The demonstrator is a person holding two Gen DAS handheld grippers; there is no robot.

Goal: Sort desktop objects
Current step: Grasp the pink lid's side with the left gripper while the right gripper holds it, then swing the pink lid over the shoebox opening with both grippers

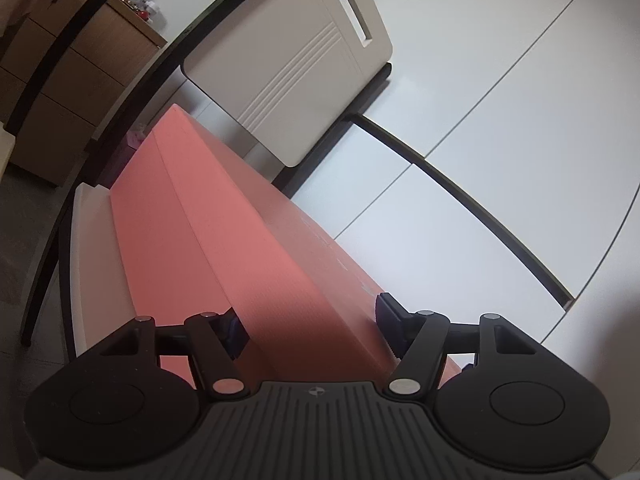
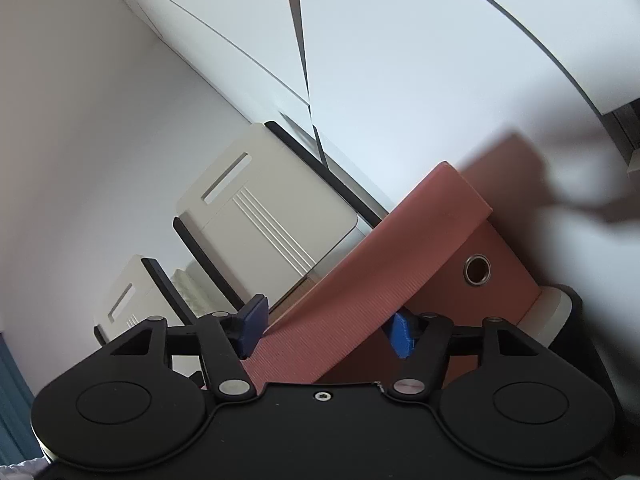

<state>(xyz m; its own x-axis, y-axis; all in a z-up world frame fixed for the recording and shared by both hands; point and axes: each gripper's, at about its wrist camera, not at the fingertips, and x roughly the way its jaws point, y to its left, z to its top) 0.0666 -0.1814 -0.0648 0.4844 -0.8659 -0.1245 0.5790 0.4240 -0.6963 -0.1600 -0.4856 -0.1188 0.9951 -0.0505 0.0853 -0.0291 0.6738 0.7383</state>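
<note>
One pink box point(image 1: 248, 248), two beige organizers point(image 2: 276, 200).

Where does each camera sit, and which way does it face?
Left wrist: on the left hand-held gripper, looking along its fingers at the pink box they straddle, the chair beyond; only its own fingers show.
Right wrist: on the right hand-held gripper, looking along its fingers at the pink box, the chair behind; only its own fingers show.
Shared: box and chair.

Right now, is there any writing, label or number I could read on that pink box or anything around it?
No text can be read.
pink box: faint marks on its top face, too blurred to read.
beige chair back: only grooves and a slot.
left gripper: a small round emblem on its body, no letters.
</note>
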